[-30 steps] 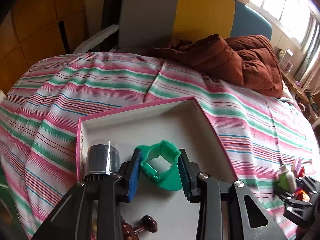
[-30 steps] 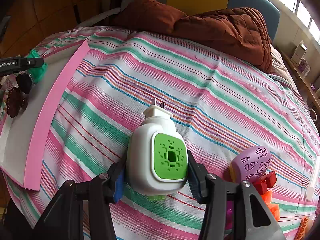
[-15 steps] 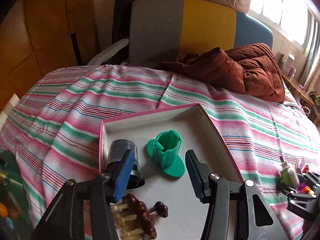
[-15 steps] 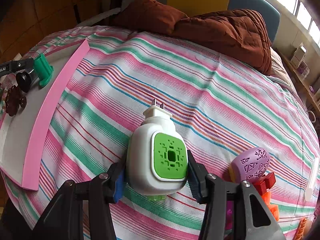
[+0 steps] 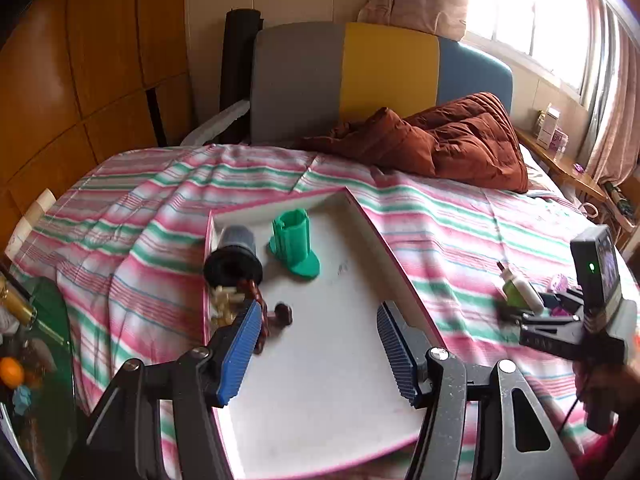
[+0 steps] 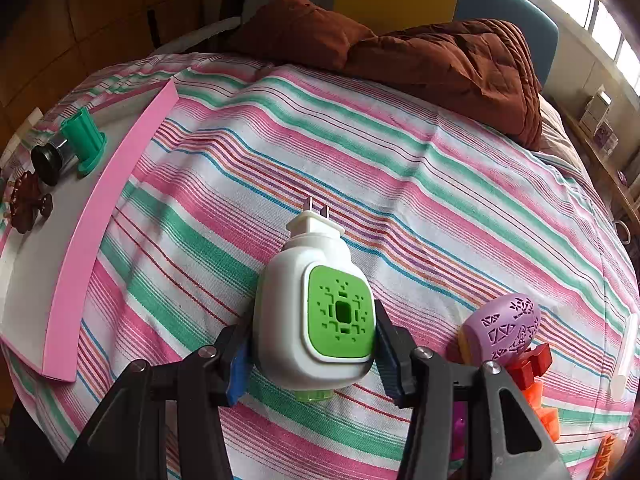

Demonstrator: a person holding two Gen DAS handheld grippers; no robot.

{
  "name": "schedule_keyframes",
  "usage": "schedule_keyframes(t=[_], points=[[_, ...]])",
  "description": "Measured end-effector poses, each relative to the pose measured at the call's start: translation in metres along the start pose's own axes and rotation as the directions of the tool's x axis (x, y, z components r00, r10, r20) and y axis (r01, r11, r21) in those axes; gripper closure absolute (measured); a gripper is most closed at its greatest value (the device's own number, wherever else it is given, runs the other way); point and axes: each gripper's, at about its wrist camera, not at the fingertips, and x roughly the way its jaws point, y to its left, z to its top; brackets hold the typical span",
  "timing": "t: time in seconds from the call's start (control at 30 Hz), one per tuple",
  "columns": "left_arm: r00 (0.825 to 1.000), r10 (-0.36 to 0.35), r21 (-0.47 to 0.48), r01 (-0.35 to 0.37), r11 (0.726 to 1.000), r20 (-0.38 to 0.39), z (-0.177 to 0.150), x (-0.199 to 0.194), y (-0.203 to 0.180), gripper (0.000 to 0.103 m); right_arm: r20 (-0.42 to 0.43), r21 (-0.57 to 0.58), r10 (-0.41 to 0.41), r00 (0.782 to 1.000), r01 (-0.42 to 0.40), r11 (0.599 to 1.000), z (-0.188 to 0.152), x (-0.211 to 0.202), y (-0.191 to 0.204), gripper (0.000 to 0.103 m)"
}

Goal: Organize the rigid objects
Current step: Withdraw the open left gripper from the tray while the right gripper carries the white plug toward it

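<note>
A pink-rimmed white tray point(image 5: 340, 360) lies on the striped bed. In it stand a green plastic holder point(image 5: 294, 242), a black cylinder on its side point(image 5: 234, 258) and a brown hair clip point(image 5: 276, 314). My left gripper point(image 5: 316, 344) is open and empty above the tray's near half. My right gripper point(image 6: 314, 356) is shut on a white plug-in device with a green face point(image 6: 320, 312), held just above the bedspread. The tray point(image 6: 80, 248) and the green holder point(image 6: 84, 138) also show at the left of the right wrist view.
A purple patterned egg-shaped piece point(image 6: 502, 330), red and orange blocks point(image 6: 534, 376) and a white tube point(image 6: 624, 356) lie right of the right gripper. A brown quilt point(image 5: 440, 144) is bunched by the headboard. The bed's left edge drops to clutter on the floor point(image 5: 24, 340).
My left gripper let go of the green holder, opened and drew back up from the tray. The right gripper stayed put with the plug-in device.
</note>
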Motion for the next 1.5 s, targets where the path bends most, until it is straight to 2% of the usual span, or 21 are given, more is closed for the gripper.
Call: schedule_keyframes(t=[0.73, 1.17, 1.5], points=[[0.999, 0.038, -0.001, -0.038, 0.999, -0.03, -0.045, -0.029, 0.014, 0.042, 0.011, 0.0, -0.013, 1.0, 0.013, 1.0, -0.002, 0.0, 0.001, 0.051], [0.995, 0.025, -0.027, -0.028, 0.999, -0.092, -0.066, -0.023, 0.017, 0.042, 0.008, 0.027, 0.006, 1.0, -0.006, 1.0, -0.002, 0.001, -0.002, 0.051], [0.996, 0.0, -0.053, -0.004, 0.999, -0.09, -0.071, -0.021, 0.028, 0.042, 0.005, 0.029, -0.028, 1.0, 0.028, 0.999, -0.002, 0.001, 0.002, 0.051]])
